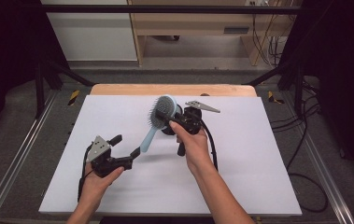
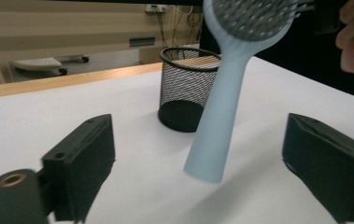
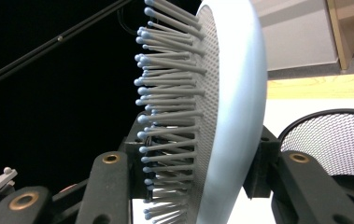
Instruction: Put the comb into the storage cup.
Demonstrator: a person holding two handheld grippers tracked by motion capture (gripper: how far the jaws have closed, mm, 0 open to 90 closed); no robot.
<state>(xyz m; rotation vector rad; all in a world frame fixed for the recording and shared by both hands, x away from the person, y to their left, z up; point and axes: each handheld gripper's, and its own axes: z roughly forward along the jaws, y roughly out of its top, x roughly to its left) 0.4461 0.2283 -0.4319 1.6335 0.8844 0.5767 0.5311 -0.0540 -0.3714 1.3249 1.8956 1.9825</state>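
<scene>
A light blue hairbrush with grey bristles hangs above the white table, handle pointing down and left. My right gripper is shut on its head; in the right gripper view the brush head sits clamped between the two jaws, bristles facing left. My left gripper is open, its jaws standing wide on either side of the handle's lower end without touching it. A black mesh cup stands upright on the table behind the handle, partly hidden by the brush in the high view.
The white table sheet has a wooden strip along its far edge. Black cables trail from both grippers; more cables lie on the floor at the right. Metal frame rails run along both sides.
</scene>
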